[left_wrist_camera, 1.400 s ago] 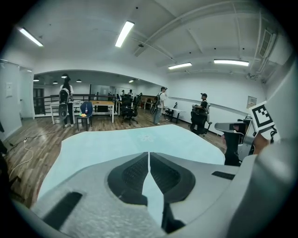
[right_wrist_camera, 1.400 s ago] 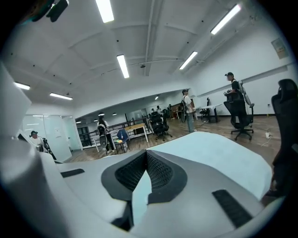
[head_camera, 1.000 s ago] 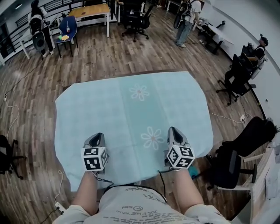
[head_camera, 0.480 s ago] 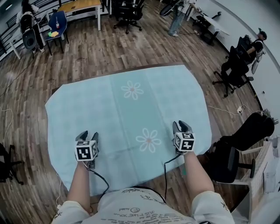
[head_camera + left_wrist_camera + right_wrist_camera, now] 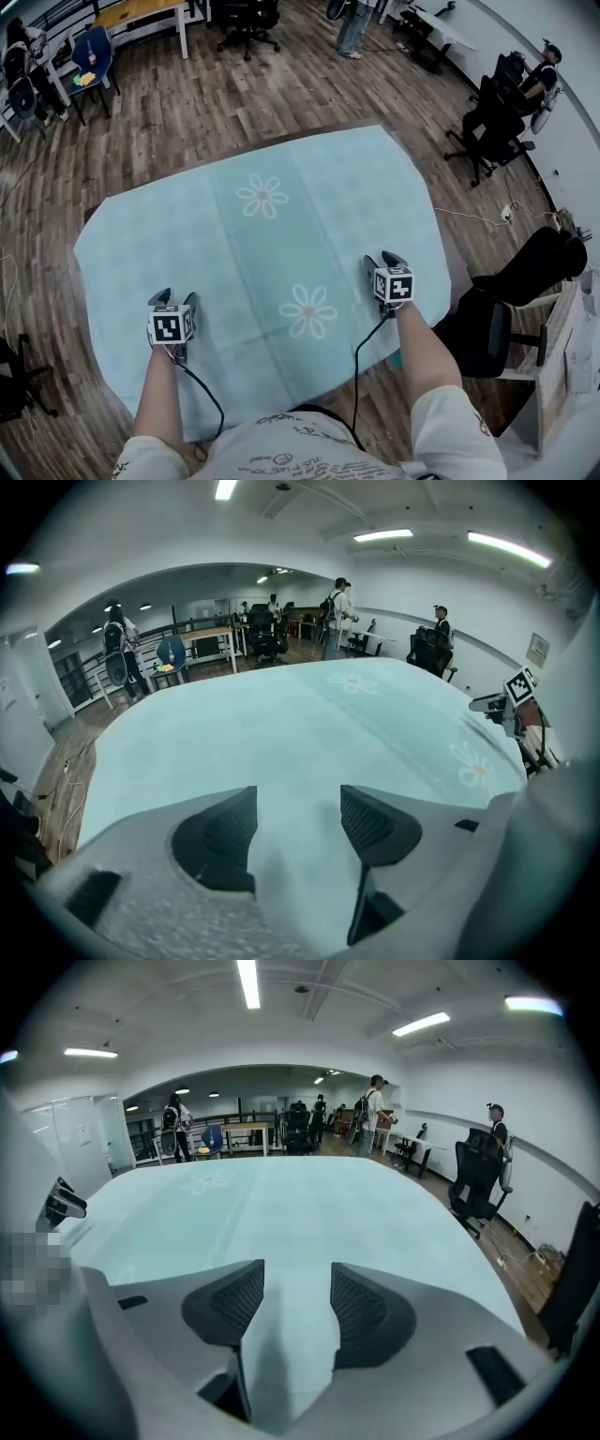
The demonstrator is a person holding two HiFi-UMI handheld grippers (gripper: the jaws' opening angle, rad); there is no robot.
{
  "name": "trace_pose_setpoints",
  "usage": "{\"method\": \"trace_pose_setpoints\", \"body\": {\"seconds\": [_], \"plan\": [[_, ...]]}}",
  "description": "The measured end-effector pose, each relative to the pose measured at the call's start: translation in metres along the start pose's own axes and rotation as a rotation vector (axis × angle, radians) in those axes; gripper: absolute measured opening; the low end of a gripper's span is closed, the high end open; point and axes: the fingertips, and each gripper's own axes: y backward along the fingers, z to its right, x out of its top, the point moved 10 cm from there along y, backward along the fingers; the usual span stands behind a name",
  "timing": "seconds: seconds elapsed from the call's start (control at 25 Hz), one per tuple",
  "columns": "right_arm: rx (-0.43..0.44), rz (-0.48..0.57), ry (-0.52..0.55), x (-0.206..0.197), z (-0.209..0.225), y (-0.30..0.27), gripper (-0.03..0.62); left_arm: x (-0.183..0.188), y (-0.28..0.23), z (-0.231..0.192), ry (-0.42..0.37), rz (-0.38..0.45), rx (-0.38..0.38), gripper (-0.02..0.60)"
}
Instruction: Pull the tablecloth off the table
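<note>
Blue tablecloth (image 5: 272,253), near hem partly hidden

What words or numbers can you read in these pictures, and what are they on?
On the person's shirt: printed writing, too blurred to read.
On the wall sign: too small to read.
Nothing else shows words or numbers that I can make out.

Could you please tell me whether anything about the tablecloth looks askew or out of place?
Only slightly: the tablecloth lies flat, but a brown strip of table shows bare along its far edge.
</note>
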Motion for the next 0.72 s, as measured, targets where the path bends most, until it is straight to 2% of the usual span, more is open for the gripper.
{"method": "trace_pose_setpoints", "body": {"seconds": [0.24,0.36,0.48,0.64,0.72], "plan": [[-0.02,-0.146,0.006,0.001,0.02,-0.033,0.216,0.002,-0.029,-0.004,-0.021,-0.092,-0.002,0.276],[-0.029,-0.222,-0.09,-0.003,0.03,-0.041,0.222,0.001,-0.034,-0.007,0.046,-0.126,-0.007,0.281],[-0.031,-0.245,-0.169,-0.003,0.032,-0.044,0.218,0.003,-0.036,-0.008,0.065,-0.134,-0.002,0.272],[-0.032,-0.254,-0.154,-0.001,0.03,-0.045,0.206,0.002,-0.037,-0.01,0.074,-0.13,-0.009,0.235],[-0.03,-0.255,-0.142,-0.001,0.025,-0.045,0.173,0.003,-0.037,-0.007,0.074,-0.122,-0.018,0.2]]}}
